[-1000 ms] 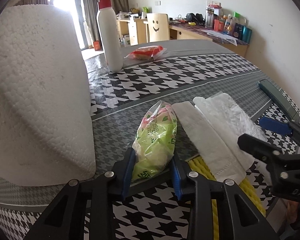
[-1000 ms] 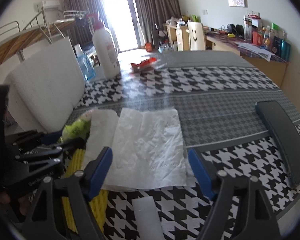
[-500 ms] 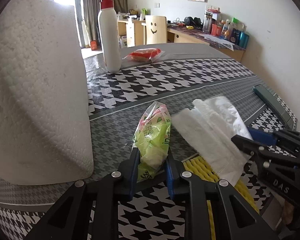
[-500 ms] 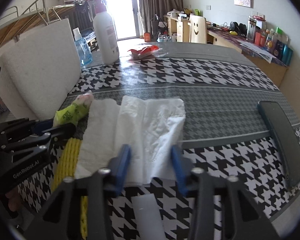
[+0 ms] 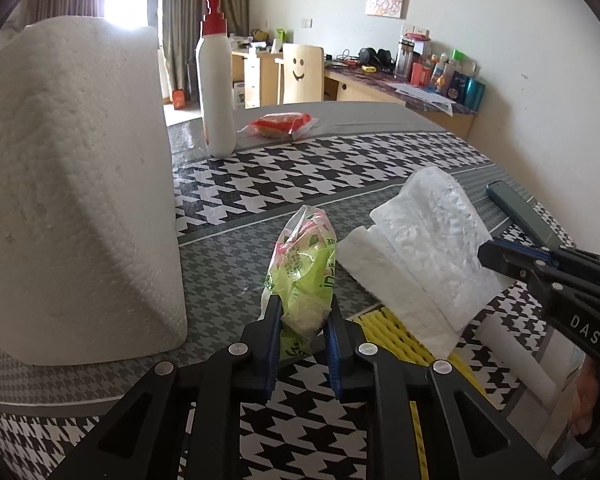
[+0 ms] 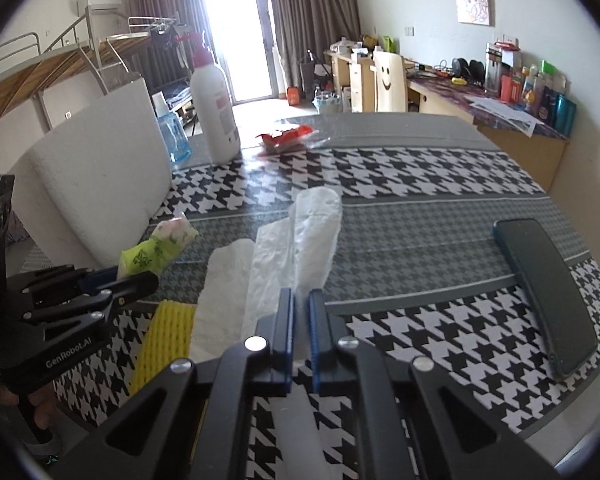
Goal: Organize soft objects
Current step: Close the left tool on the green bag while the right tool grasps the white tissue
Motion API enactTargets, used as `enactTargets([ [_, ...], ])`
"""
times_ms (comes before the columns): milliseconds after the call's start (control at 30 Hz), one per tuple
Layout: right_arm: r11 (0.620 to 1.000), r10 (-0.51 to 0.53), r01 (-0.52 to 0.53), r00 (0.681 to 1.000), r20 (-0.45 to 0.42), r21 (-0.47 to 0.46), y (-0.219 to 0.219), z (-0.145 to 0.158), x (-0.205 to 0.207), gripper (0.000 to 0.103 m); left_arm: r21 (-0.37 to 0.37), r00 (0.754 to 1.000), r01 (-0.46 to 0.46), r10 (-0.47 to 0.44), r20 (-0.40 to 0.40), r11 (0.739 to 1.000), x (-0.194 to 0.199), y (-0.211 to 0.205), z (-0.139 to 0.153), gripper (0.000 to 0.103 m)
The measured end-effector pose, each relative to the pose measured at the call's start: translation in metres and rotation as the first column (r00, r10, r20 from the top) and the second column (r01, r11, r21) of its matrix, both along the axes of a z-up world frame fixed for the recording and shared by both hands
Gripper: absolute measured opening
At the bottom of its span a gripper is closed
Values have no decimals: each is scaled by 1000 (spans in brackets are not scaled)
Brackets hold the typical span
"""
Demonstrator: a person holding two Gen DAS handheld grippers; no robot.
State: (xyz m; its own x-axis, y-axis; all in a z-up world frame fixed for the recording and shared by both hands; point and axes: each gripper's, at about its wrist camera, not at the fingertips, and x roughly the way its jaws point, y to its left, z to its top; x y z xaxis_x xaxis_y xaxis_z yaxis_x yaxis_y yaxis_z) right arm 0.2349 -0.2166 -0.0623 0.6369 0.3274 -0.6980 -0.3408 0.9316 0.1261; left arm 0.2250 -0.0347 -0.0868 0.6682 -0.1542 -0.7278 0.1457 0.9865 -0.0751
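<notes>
Both tongs now grip soft goods on the houndstooth surface [image 5: 340, 160]: the left tongs [image 5: 302, 312] pinch the near end of a green-and-pink plastic packet [image 5: 304, 264], while the right tongs [image 6: 300, 304] have pressed together on the near edge of a white tissue sheet [image 6: 300, 236]. A second ago the right pair stood spread wide around the flat tissue; half a second ago they were narrowing; now only a thin slit shows between the blue pads and the tissue has bunched into a raised fold that lifts off the surface. The left grip on the packet was already made a second ago and has only tightened. Judged from this, both grasps are complete and the lift or carry can begin, though the thin tissue could slip or tear if pulled sharply.

Just right of the packet lies the tissue with a second white sheet [image 6: 224, 284] partly under it, and both overlap a yellow ribbed mat [image 5: 396, 328] near the packet's held end. Left of the packet stands a large white foam block [image 5: 72, 184]. Beyond the packet, well apart, stand a white pump bottle [image 5: 218, 92] and a red-wrapped snack [image 5: 280, 124]. Far right of the packet, past the tissue, a dark phone [image 6: 544, 292] lies flat.
</notes>
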Motion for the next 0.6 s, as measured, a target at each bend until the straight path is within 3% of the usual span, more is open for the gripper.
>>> enactTargets([
  [300,998,65,-66,998,19,9,18,5,-8,10,-2,1000,0,0,28,1000,-9,2,7,21],
  [467,995,97,-97,995,-18,35,24,-2,-1,10,-6,999,-3,3,37,1000,-9,4,9,21],
  [533,995,96,-96,995,-39,22,25,-7,3,14,-8,999,-5,6,38,1000,-10,4,9,21],
  [600,996,89,-89,995,-49,6,28,-10,5,32,-8,999,-6,6,42,1000,-11,5,9,21],
])
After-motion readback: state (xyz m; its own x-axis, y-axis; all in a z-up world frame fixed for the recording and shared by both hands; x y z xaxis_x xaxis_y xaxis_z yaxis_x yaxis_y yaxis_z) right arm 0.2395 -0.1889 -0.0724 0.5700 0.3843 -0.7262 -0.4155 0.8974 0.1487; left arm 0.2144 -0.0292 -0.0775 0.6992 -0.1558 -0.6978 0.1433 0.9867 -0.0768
